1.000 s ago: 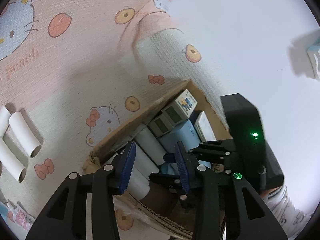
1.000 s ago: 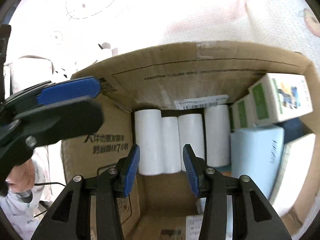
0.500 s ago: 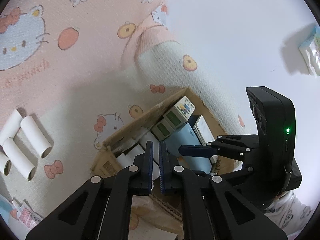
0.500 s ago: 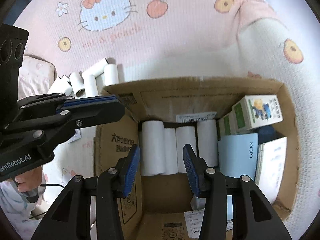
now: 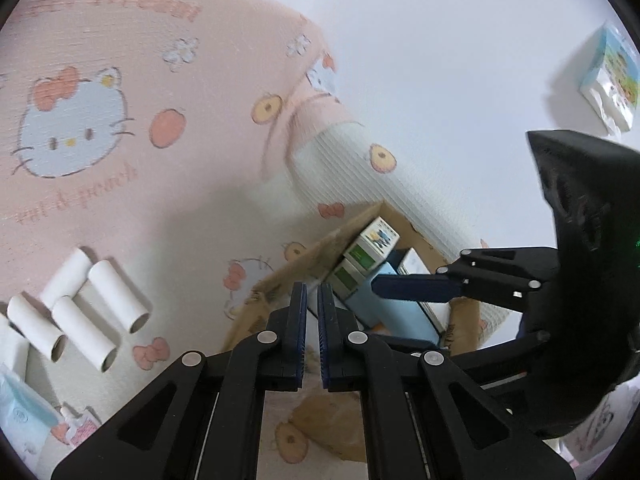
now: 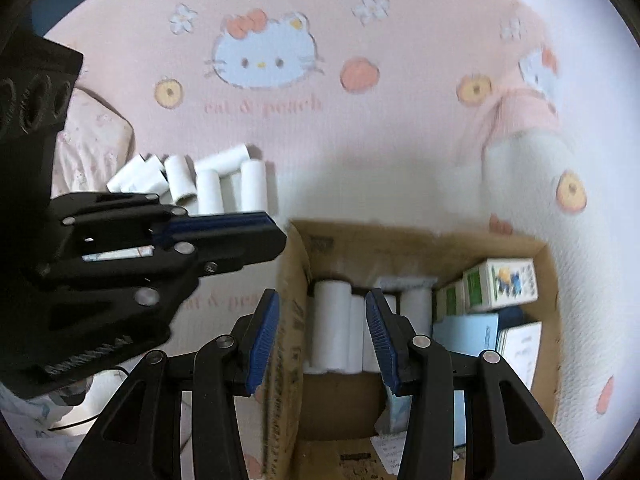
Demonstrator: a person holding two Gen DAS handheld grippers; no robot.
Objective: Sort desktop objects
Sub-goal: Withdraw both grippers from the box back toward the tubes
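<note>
An open cardboard box [image 6: 420, 236] sits on the mat. Inside it are white paper rolls [image 6: 332, 328] lying side by side, small green-and-white cartons [image 6: 500, 284] and a light blue box [image 6: 468, 332]. Several loose white rolls [image 5: 80, 312] lie in a heap on the mat to the left of the box, seen too in the right wrist view [image 6: 208, 180]. My left gripper [image 5: 312, 294] is shut with nothing in it, raised left of the box. My right gripper [image 6: 320, 300] hangs open above the box's left wall, holding nothing. One right finger [image 5: 416, 289] shows over the box.
The pink cat-print mat [image 6: 264, 56] covers the ground, with a raised fold [image 5: 320, 128] behind the box. A printed tissue pack [image 5: 608, 80] lies on the white surface far right. Small packets [image 5: 24, 412] lie near the loose rolls. A patterned cushion [image 6: 92, 140] is at the left.
My left jaws have gone from open to shut, empty. Both grippers have pulled up and back from the box, so the loose rolls on the mat have come into view.
</note>
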